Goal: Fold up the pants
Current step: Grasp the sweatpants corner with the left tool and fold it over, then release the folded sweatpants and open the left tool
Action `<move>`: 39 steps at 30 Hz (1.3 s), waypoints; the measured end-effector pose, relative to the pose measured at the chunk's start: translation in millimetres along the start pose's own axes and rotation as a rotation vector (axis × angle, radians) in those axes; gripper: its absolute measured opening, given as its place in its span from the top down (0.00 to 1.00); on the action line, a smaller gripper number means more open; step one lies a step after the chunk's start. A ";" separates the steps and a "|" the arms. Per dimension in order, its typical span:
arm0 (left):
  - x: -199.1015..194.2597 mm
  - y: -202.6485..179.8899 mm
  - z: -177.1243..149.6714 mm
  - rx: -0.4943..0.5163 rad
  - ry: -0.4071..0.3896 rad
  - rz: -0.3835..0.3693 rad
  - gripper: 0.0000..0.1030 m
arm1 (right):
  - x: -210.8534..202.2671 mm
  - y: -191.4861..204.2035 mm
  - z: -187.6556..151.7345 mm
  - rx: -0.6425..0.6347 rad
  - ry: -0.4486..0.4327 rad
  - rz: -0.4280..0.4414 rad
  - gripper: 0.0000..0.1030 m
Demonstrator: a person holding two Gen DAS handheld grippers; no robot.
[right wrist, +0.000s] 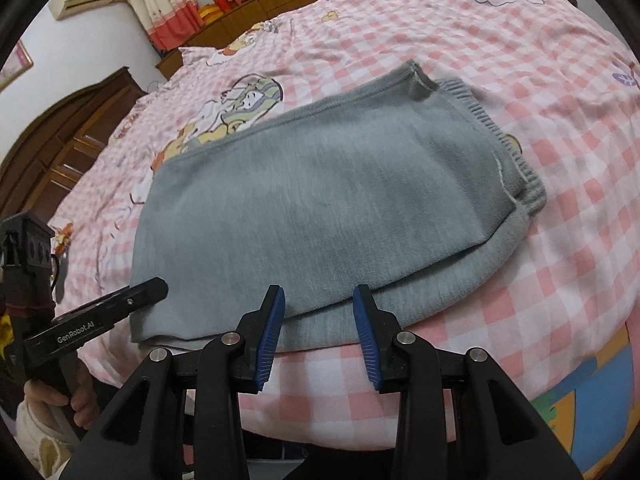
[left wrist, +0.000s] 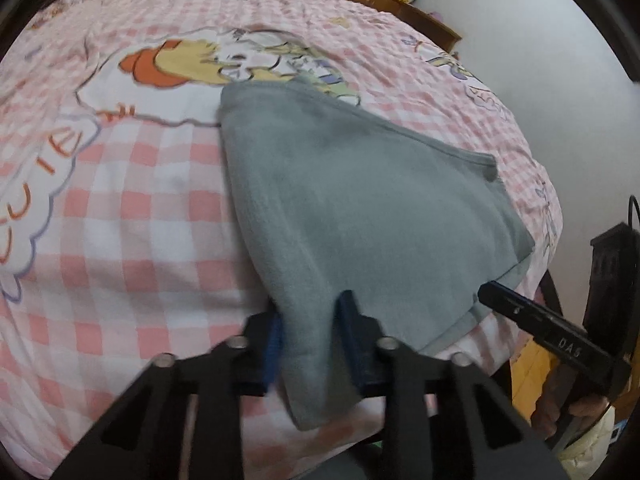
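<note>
The grey fleece pants point(right wrist: 328, 208) lie folded in layers on the pink checked bedsheet point(right wrist: 520, 80), the ribbed waistband at the right end. In the left wrist view the pants point(left wrist: 360, 208) run away from me, and my left gripper point(left wrist: 308, 320) is shut on their near left corner, with a fold of cloth between the blue pads. My right gripper point(right wrist: 320, 312) is open, its pads point(right wrist: 272, 320) just above the near edge of the pants, holding nothing. The right gripper also shows in the left wrist view point(left wrist: 536, 320), and the left one in the right wrist view point(right wrist: 120, 304).
The bed's near edge runs just below both grippers. Wooden cabinets point(right wrist: 80, 128) and a curtain point(right wrist: 160, 0) stand behind the bed. A white wall point(left wrist: 540, 60) lies to the right of the bed. The person's hand point(right wrist: 60, 396) holds the left gripper's handle.
</note>
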State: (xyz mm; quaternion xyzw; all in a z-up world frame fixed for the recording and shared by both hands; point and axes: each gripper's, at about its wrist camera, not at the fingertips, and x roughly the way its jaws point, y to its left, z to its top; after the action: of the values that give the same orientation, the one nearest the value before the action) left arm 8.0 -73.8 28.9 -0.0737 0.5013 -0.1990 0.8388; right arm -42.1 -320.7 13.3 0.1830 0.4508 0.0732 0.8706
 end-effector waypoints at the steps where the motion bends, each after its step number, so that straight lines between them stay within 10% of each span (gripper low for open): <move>1: -4.8 -1.4 1.1 0.007 -0.012 -0.003 0.82 | -2.9 0.4 0.3 -0.001 -0.010 0.001 0.65; 13: -61.0 -68.8 31.0 0.201 -0.143 -0.081 0.84 | -28.1 -6.5 4.4 0.011 -0.088 0.038 0.65; 39: 56.0 -189.5 42.3 0.375 0.084 -0.124 0.71 | -54.7 -79.3 -1.1 0.146 -0.137 -0.032 0.65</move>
State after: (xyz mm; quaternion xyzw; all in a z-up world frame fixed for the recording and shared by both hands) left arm 19.0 -272.3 65.3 0.0612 0.4845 -0.3431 0.8024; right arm -77.9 -409.6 23.7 0.2431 0.3971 0.0136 0.8849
